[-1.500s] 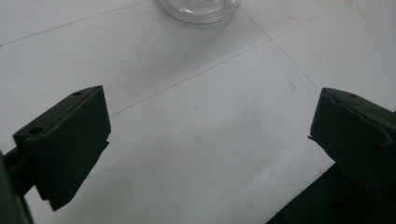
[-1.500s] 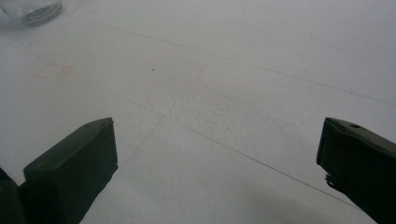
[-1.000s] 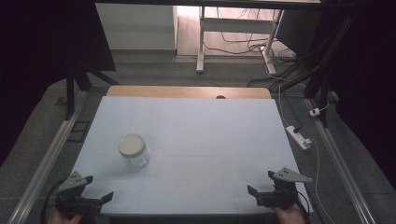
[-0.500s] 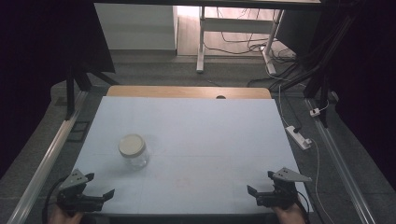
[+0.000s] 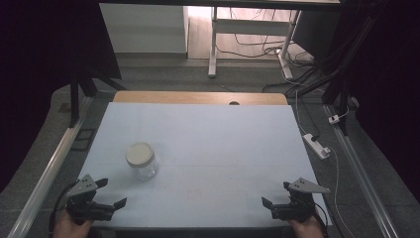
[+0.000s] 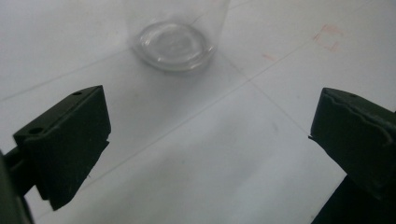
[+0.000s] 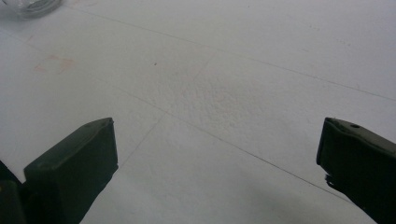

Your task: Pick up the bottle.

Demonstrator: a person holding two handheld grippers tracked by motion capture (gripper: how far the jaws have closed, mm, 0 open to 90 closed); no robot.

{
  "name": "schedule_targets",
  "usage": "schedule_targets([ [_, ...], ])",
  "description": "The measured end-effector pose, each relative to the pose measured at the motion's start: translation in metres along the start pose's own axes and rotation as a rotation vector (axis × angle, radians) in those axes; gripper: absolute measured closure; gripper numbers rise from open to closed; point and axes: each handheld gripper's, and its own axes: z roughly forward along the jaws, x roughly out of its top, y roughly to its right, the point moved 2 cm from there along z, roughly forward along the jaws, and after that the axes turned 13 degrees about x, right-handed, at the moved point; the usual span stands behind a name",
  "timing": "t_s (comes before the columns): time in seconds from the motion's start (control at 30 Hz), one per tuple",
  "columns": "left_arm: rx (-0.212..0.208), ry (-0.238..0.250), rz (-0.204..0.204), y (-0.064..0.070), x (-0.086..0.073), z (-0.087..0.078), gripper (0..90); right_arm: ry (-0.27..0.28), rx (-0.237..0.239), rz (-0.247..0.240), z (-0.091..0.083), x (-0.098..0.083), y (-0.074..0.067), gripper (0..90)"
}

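Across the last second the left hand-held gripper (image 5: 110, 193), in the lower left of the high view, has crept a little up and to the right toward the jar (image 5: 141, 161), while the right hand-held gripper (image 5: 276, 194), in the lower right, has kept its place at the near edge of the desk (image 5: 208, 129). That small shift reads as the start of a reach, so the work looks barely begun: the jar is untouched and stands upright, left of centre in the high view, its pale lid (image 5: 139, 153) on. In the left gripper view the jar's clear glass base (image 6: 173, 44) sits at the upper middle of the frame, near but apart from the black jaws, which stand spread wide with nothing between them. In the right gripper view the jaws are likewise spread over bare white surface, and a sliver of the jar shows in the upper left corner. Counted: 1 jar, 1 lid, 2 hand-held grippers and 1 desk. A faint reddish square mark (image 6: 328, 37) shows at the upper right of the left gripper view, apart from the jar.
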Motion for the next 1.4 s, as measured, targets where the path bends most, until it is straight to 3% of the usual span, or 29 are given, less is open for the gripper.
schedule_targets([
  [0.23,0.021,0.028,0.031,0.003,0.006,0.006,0.0,0.007,0.003,0.009,-0.001,0.0,0.001,0.0],
  [0.57,0.011,0.019,-0.001,0.004,0.016,0.017,0.0,0.002,0.002,0.002,0.0,0.0,0.0,0.0],
  [0.8,0.004,-0.015,-0.011,0.0,0.02,0.027,0.0,-0.002,0.005,0.001,0.0,0.0,0.0,0.0],
  [1.07,0.002,-0.012,0.002,-0.002,0.029,0.037,0.0,-0.004,0.007,0.006,0.001,0.0,0.001,0.0],
  [1.17,0.028,-0.014,0.005,-0.004,0.033,0.043,0.0,-0.005,0.009,0.009,0.001,0.0,0.001,0.0],
  [1.27,0.027,-0.011,-0.005,-0.006,0.035,0.045,0.0,-0.005,0.011,0.013,0.001,0.0,0.001,0.0],
  [1.4,-0.005,-0.016,0.002,-0.007,0.039,0.052,0.0,-0.005,0.013,0.016,0.001,0.0,0.001,0.0],
])
